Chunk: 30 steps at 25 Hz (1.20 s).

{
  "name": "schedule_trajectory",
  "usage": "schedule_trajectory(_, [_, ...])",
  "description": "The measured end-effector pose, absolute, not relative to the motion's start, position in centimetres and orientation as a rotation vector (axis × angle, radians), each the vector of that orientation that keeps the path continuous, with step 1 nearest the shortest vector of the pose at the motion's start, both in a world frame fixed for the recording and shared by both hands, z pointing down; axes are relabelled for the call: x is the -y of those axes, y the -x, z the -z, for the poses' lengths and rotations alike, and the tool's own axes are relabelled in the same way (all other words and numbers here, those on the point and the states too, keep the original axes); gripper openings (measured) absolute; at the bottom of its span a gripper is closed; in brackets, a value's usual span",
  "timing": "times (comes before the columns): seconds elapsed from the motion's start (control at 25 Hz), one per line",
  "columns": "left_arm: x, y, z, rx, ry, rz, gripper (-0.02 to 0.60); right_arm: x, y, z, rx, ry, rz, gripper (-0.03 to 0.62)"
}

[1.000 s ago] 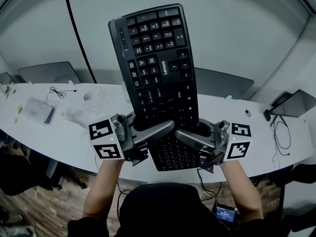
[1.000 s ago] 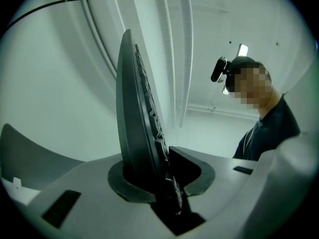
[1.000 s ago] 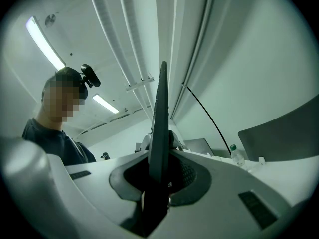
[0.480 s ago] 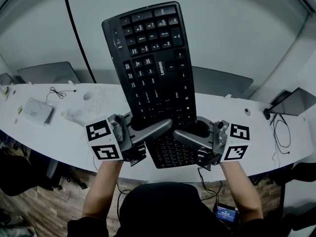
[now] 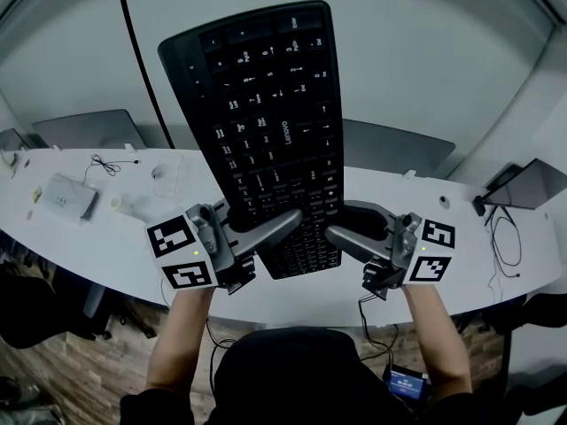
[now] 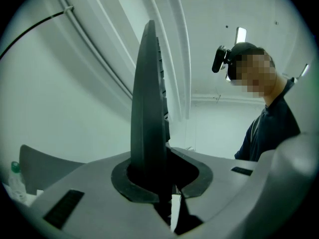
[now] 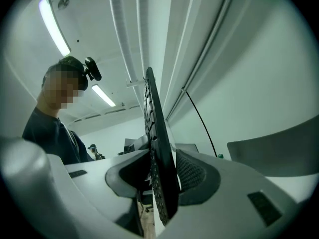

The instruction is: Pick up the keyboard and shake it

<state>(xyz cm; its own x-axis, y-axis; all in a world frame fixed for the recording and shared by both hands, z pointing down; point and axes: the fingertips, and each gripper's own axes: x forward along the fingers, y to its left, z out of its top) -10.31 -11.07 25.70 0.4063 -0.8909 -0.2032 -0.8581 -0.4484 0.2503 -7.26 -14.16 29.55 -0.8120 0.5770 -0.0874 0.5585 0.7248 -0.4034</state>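
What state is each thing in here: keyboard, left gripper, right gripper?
keyboard: lifted off the table, standing on end, key side showing in the head view.
left gripper: shut on the keyboard's lower left edge; its jaws have just closed further on it.
right gripper: shut on the keyboard's lower right edge.

I count one keyboard (image 5: 266, 122) and two tools: the left tool (image 5: 285, 226) and the right tool (image 5: 341, 237). There are two marker cubes, a left cube (image 5: 182, 253) and a right cube (image 5: 434, 251). I see one worktop (image 5: 97, 255). Beyond it are two grey chairs, a left chair (image 5: 84, 129) and a right chair (image 5: 399, 149). At the left lies one white box (image 5: 69, 197), and at the far right one dark panel (image 5: 532, 182). One black cable (image 5: 133, 51) runs up the wall.
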Motion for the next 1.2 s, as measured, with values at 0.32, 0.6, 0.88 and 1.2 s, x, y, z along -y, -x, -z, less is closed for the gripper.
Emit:
schedule_trajectory(0.32, [11.2,12.1,-26.2,1.694,-2.524,0.282,0.084,15.5,8.5,-28.9,2.941,0.813,-0.546,0.15])
schedule_trajectory(0.6, [10.8,13.0,-26.2,1.801,-2.463,0.16,0.085,15.8,8.3,-28.0,2.981,0.7,-0.444,0.15])
schedule_trajectory(0.88, [11.2,13.3,-29.3,1.934,-2.4,-0.101,0.084,15.0,7.1,-28.9,3.0,0.618,-0.176,0.15])
schedule_trajectory(1.2, [10.8,15.8,-31.0,2.077,-2.268,-0.363,0.084,14.2,7.3,-27.5,2.992,0.483,0.187,0.15])
